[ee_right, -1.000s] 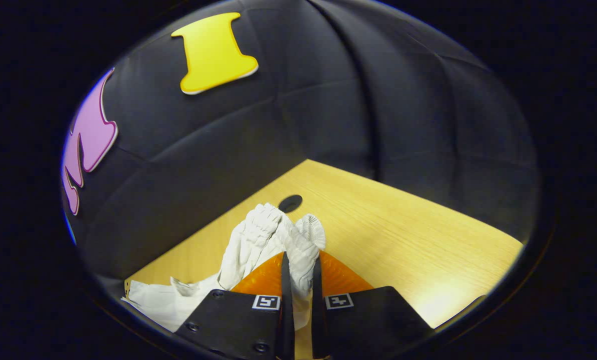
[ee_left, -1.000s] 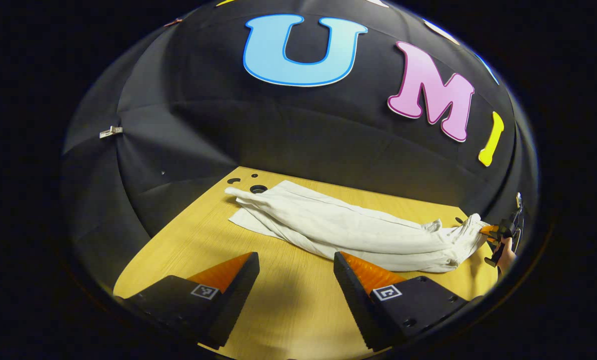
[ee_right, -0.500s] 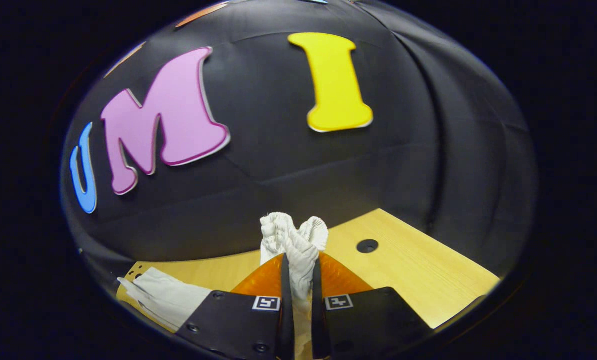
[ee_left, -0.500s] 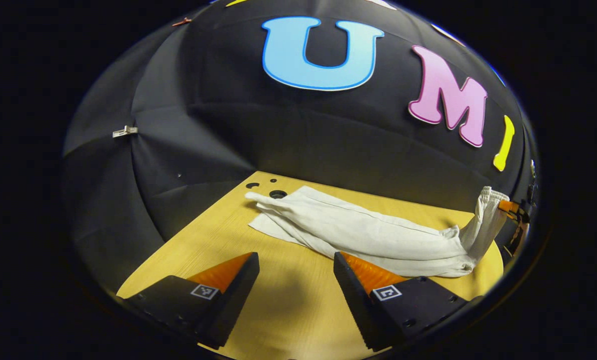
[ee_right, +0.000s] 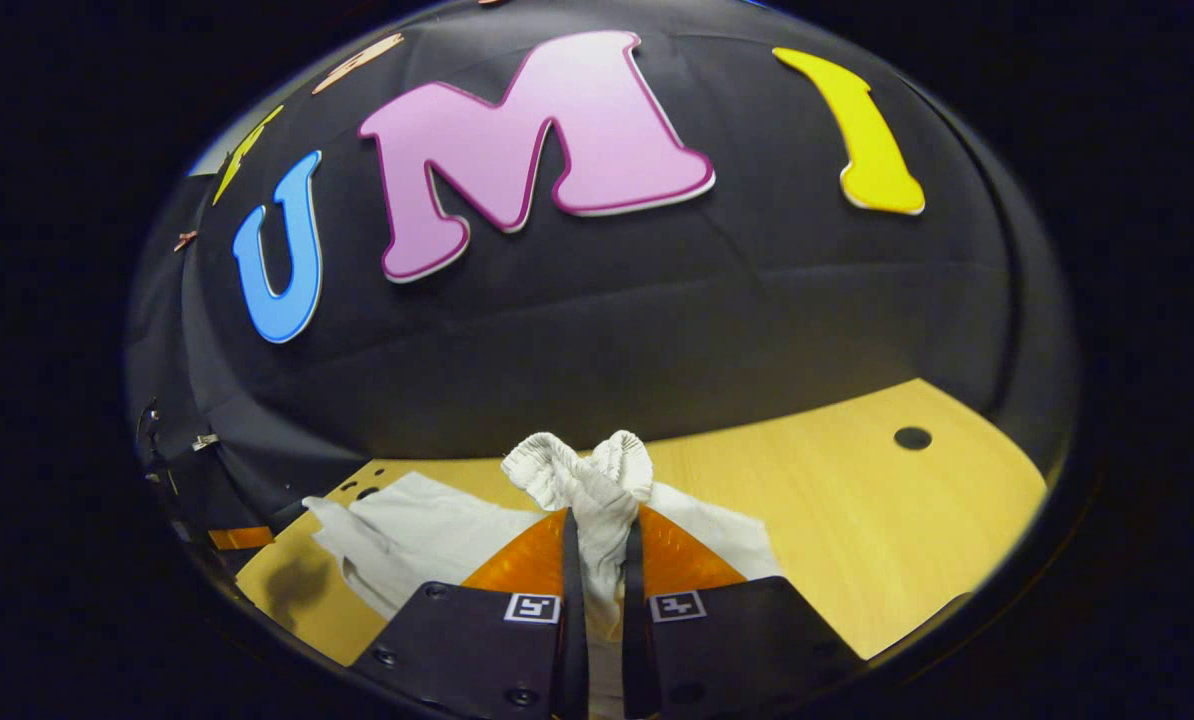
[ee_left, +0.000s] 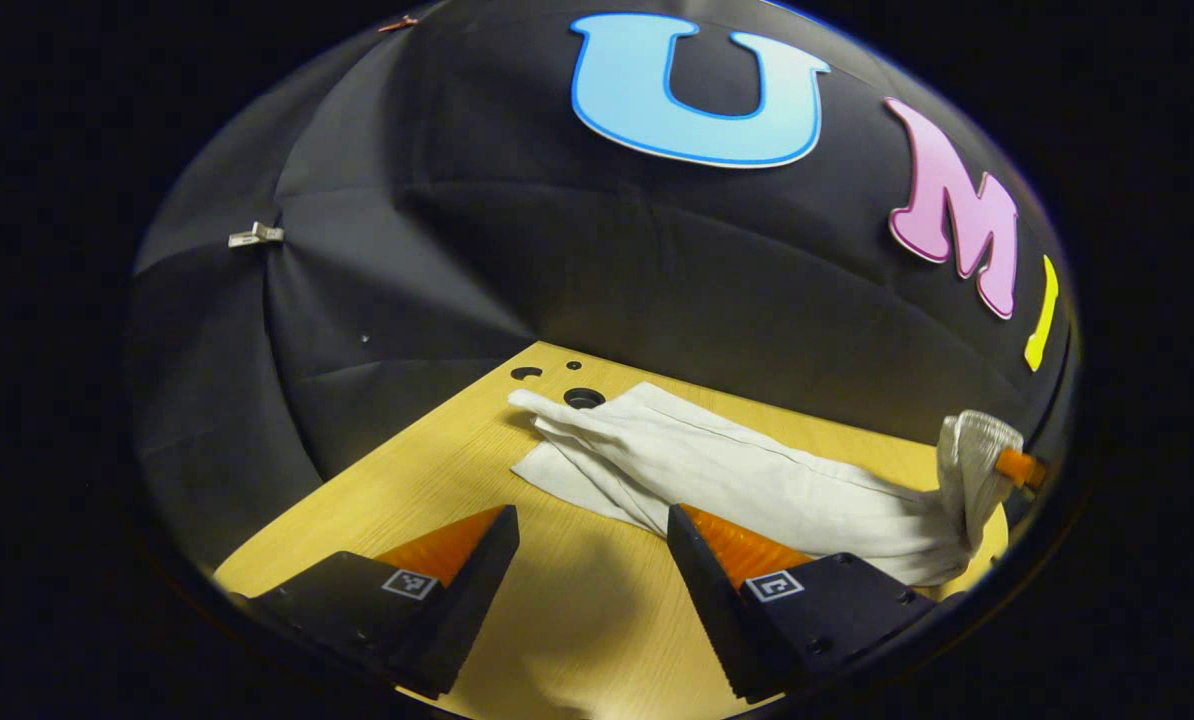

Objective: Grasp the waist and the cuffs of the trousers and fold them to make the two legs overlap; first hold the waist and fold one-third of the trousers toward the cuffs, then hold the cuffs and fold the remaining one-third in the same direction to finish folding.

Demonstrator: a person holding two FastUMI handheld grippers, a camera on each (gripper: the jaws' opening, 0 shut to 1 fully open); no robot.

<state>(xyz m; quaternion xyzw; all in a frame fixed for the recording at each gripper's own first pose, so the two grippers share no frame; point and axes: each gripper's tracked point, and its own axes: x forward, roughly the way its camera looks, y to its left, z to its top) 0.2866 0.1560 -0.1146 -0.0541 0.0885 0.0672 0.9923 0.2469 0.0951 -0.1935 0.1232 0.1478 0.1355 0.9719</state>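
Wooden table with white trousers lying across it

In the left gripper view the light wooden table fills the lower middle of the frame, its far edge meeting the black cloth wall. A few dark round holes sit near its far corner, just above centre. The white trousers lie on the wood in a long band from those holes toward the right edge, where one end rises off the surface. In the right gripper view the table spans the lower frame, with one hole at the right, and the trousers spread on the wood at lower left.
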